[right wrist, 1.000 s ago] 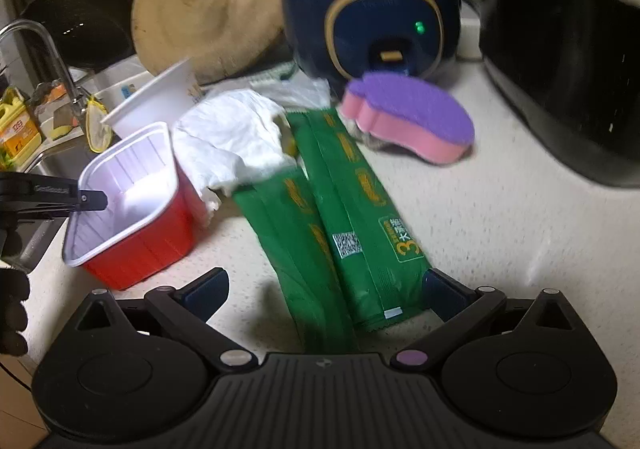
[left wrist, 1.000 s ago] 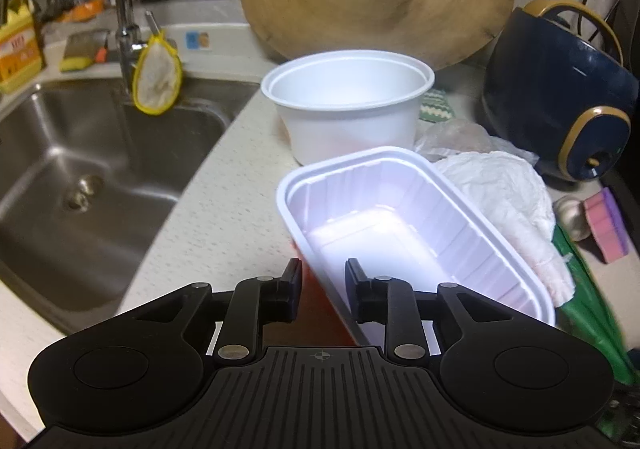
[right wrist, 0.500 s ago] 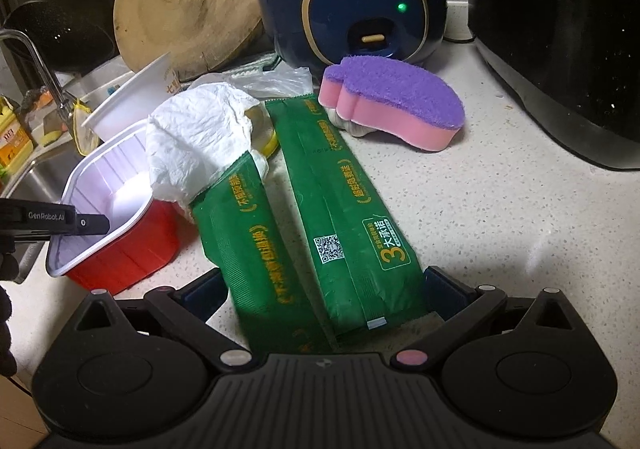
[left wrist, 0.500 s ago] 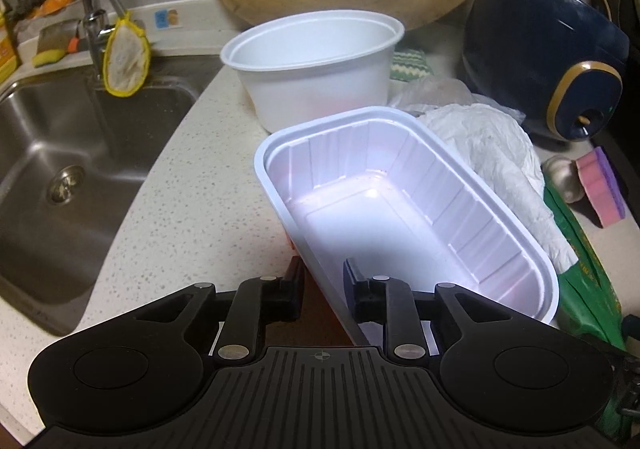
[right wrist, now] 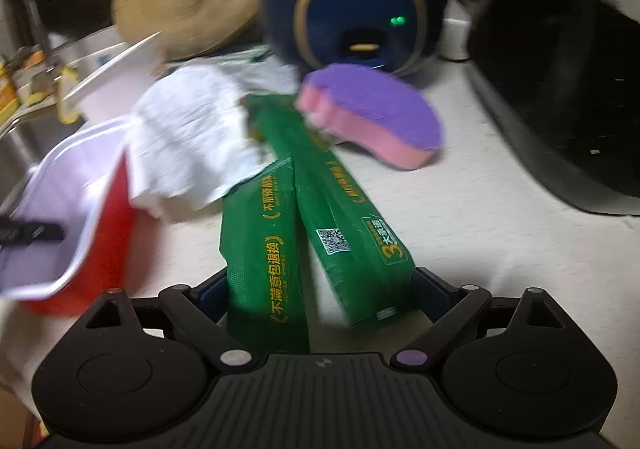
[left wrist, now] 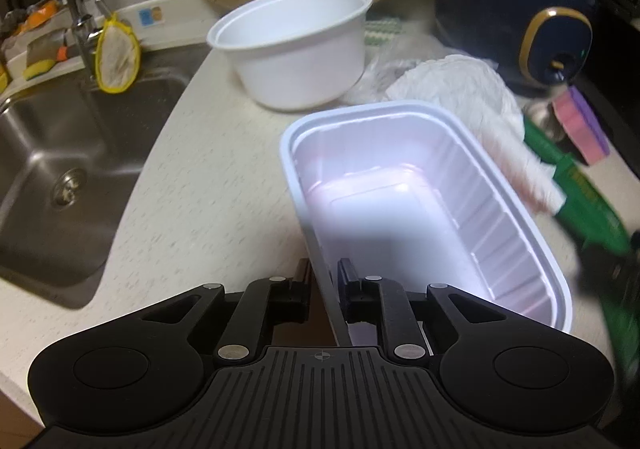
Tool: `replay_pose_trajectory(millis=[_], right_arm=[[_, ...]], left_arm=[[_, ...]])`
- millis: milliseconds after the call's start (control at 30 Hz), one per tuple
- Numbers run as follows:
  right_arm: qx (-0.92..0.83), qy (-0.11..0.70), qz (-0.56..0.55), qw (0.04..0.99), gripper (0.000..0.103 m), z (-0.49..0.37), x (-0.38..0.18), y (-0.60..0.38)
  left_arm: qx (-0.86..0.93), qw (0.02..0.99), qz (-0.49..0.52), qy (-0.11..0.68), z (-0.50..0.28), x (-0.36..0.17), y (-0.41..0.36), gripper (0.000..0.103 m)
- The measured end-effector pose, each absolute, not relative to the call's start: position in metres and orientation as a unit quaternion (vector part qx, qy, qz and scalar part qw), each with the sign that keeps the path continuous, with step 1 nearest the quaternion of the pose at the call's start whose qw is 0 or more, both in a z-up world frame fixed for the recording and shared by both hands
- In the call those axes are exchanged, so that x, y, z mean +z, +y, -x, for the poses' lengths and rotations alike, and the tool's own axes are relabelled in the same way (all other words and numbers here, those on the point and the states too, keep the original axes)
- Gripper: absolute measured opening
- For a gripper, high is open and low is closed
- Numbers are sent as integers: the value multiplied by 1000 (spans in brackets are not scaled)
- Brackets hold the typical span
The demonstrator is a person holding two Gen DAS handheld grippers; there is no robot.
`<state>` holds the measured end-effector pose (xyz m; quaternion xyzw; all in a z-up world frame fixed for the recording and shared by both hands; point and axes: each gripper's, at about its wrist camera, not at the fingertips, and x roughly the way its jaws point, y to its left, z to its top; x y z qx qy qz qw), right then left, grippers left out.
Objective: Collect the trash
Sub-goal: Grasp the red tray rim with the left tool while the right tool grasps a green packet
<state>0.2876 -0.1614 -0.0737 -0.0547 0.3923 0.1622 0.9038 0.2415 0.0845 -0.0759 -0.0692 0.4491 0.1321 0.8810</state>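
The left gripper (left wrist: pixel 323 281) is closing its jaws over the near wall of the rectangular plastic tray, white inside and red outside (left wrist: pixel 420 209); the rim is standing between the fingers, which are nearly pinching it. The right gripper (right wrist: pixel 318 285) is starting to close its wide jaws, with the ends of two long green printed wrappers (right wrist: pixel 280 233) lying between them, seemingly not yet squeezed.

Collection is judged to be just beginning: nothing is lying in the tray, and a crumpled white paper towel (right wrist: pixel 188 145), the wrappers and a round white plastic bowl (left wrist: pixel 296 49) are all waiting on the speckled countertop (left wrist: pixel 192 185).

A purple-and-pink sponge (right wrist: pixel 372 117) is sitting against the wrappers' far ends, just before a dark blue rice cooker (right wrist: pixel 356 1). The paper towel is overlapping the wrappers and the tray's rim, so it may drag along. A steel sink (left wrist: pixel 52 153) is lying left of the tray.
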Motion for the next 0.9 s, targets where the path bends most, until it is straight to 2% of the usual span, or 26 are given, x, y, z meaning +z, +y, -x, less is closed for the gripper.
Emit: replay_pose_trajectory(millis=[233, 500, 733, 900], right_arm=[[162, 384, 47, 908, 93, -276, -69, -162], [164, 376, 42, 911, 93, -254, -68, -150], [153, 337, 91, 925, 93, -223, -64, -143], [161, 333, 84, 925, 93, -216, -56, -134]], left_arm=[[125, 884, 122, 434, -236, -78, 99, 18], [99, 890, 123, 427, -229, -79, 93, 14], [65, 908, 130, 394, -184, -71, 100, 12], [70, 912, 127, 383, -168, -63, 109, 13]])
